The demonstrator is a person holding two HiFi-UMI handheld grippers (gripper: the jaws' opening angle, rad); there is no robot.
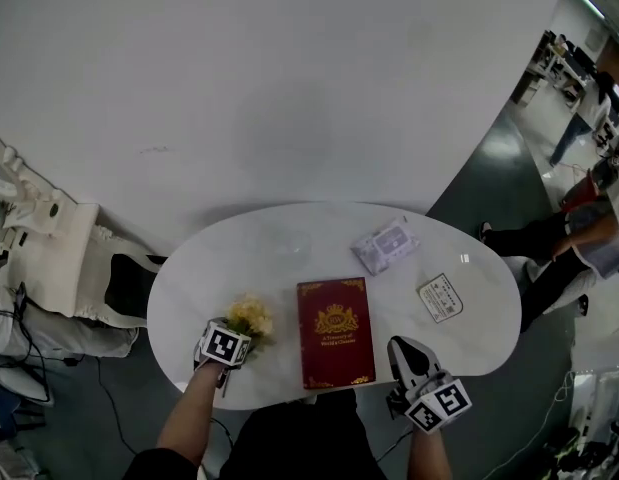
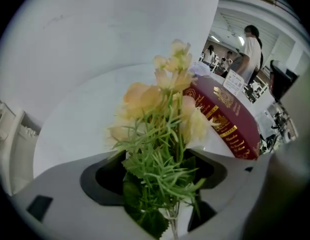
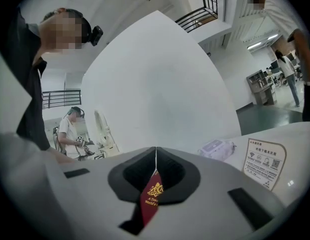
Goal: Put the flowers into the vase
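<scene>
A small bunch of pale yellow artificial flowers (image 1: 251, 317) with green leaves lies on the white oval table (image 1: 269, 258), near its front left edge. My left gripper (image 1: 232, 340) points steeply down over it. In the left gripper view the flowers (image 2: 155, 109) and their stems run between the two jaws of the left gripper (image 2: 155, 156), which stand wide apart without pressing on them. My right gripper (image 1: 407, 353) hovers near the table's front right edge, beside a red book (image 1: 335, 333). In its own view the right gripper (image 3: 156, 151) has its tips together and holds nothing.
The red book (image 2: 227, 119) lies mid-table, right of the flowers. Farther back are a tissue pack (image 1: 386, 245) and a small printed card (image 1: 442, 298). White padded furniture (image 1: 49, 248) stands left of the table. People (image 1: 579, 228) stand at the right. A white curved wall rises behind.
</scene>
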